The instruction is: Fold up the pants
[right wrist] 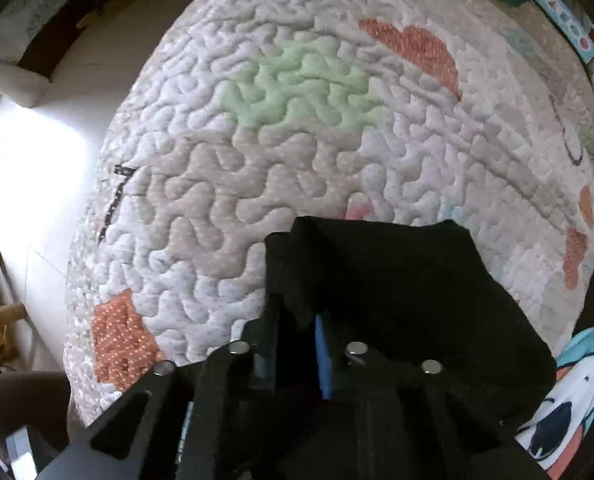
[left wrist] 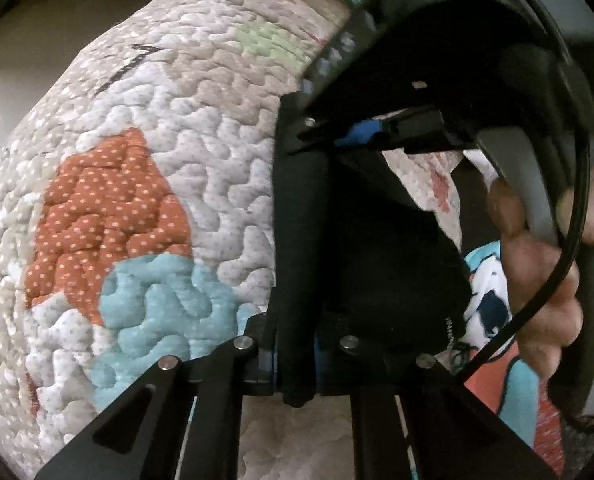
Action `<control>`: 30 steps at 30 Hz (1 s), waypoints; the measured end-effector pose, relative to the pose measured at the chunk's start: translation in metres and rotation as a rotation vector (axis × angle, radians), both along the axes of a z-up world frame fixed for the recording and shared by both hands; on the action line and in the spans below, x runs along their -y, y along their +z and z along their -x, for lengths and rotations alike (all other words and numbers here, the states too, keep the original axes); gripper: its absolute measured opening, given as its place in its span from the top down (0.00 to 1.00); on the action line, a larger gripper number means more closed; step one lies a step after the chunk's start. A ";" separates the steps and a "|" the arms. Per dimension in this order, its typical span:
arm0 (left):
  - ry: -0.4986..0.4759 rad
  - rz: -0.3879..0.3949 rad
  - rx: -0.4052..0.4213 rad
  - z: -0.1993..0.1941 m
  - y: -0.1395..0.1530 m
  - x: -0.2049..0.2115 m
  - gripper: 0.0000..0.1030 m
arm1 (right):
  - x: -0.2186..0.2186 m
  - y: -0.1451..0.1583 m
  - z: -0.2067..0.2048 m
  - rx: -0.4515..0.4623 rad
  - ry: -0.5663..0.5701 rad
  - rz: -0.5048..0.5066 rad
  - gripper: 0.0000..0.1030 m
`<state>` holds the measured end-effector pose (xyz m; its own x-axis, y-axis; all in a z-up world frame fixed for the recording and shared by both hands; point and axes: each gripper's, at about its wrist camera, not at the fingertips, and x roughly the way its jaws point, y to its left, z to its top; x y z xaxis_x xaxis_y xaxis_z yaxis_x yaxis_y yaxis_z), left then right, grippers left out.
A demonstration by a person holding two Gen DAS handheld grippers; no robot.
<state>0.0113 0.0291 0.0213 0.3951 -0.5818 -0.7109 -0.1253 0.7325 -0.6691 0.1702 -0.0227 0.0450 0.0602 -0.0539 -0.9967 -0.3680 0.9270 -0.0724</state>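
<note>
Black pants (right wrist: 397,280) hung over the quilt (right wrist: 277,120), pinched by both tongs: left (left wrist: 297,264), right (right wrist: 297,320). Soft, limp cloth, probably light; best gripped at edges.

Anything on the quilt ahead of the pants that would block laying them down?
Nothing visible. The black pants hang from the right gripper over bare quilt; the cartoon blanket lies off to the right.
</note>
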 end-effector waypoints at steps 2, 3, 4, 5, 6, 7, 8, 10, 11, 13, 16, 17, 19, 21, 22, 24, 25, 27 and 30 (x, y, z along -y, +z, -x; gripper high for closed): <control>0.013 0.010 -0.001 0.002 0.003 -0.006 0.90 | -0.006 0.007 0.003 0.012 -0.010 -0.025 0.90; 0.021 0.016 -0.002 0.003 0.004 -0.011 0.90 | -0.008 0.010 0.003 0.016 -0.009 -0.039 0.91; 0.030 0.016 -0.003 0.005 0.005 -0.017 0.90 | -0.015 0.013 0.005 0.016 -0.006 -0.054 0.91; 0.039 0.007 -0.003 0.007 0.006 -0.021 0.90 | -0.021 0.016 0.007 0.019 0.001 -0.069 0.91; 0.052 -0.002 -0.004 0.009 0.007 -0.026 0.90 | -0.028 0.018 0.009 0.021 0.009 -0.080 0.91; 0.064 -0.004 -0.013 0.008 0.007 -0.033 0.90 | -0.034 0.019 0.010 0.022 0.014 -0.086 0.91; 0.078 -0.006 -0.023 0.009 0.006 -0.038 0.90 | -0.045 0.020 0.011 0.024 0.021 -0.094 0.91; 0.115 -0.030 -0.049 0.010 0.003 -0.049 0.90 | -0.059 0.021 0.013 0.026 0.028 -0.120 0.90; 0.126 -0.035 -0.059 0.010 0.001 -0.052 0.88 | -0.062 0.020 0.014 0.023 0.029 -0.140 0.86; 0.138 -0.042 -0.096 0.011 -0.003 -0.056 0.83 | -0.069 0.022 0.016 0.011 0.043 -0.225 0.82; 0.159 -0.023 -0.084 0.015 0.003 -0.061 0.80 | -0.054 0.043 0.020 0.024 0.033 -0.331 0.34; 0.164 -0.035 -0.064 0.018 0.008 -0.064 0.77 | -0.038 0.059 0.020 0.070 0.008 -0.363 0.29; 0.184 -0.053 -0.018 0.024 0.020 -0.071 0.69 | 0.001 0.090 0.026 0.164 -0.059 -0.419 0.29; 0.219 -0.085 0.050 0.033 0.037 -0.072 0.65 | 0.045 0.111 0.032 0.236 -0.126 -0.427 0.28; 0.226 -0.102 0.070 0.037 0.044 -0.078 0.65 | 0.078 0.123 0.037 0.297 -0.179 -0.415 0.27; 0.245 -0.155 0.133 0.041 0.062 -0.081 0.64 | 0.128 0.131 0.046 0.361 -0.258 -0.407 0.25; 0.246 -0.174 0.155 0.040 0.070 -0.082 0.64 | 0.151 0.132 0.053 0.378 -0.302 -0.410 0.25; 0.215 -0.218 0.191 0.035 0.083 -0.071 0.62 | 0.194 0.121 0.074 0.396 -0.422 -0.432 0.25; 0.118 -0.289 0.210 0.021 0.092 -0.037 0.58 | 0.245 0.106 0.093 0.395 -0.570 -0.519 0.25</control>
<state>-0.0099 0.0664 0.1132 0.6023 -0.3107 -0.7353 -0.1024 0.8835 -0.4572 0.0770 -0.2675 0.1512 0.5092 0.2749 -0.8156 0.1258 0.9137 0.3865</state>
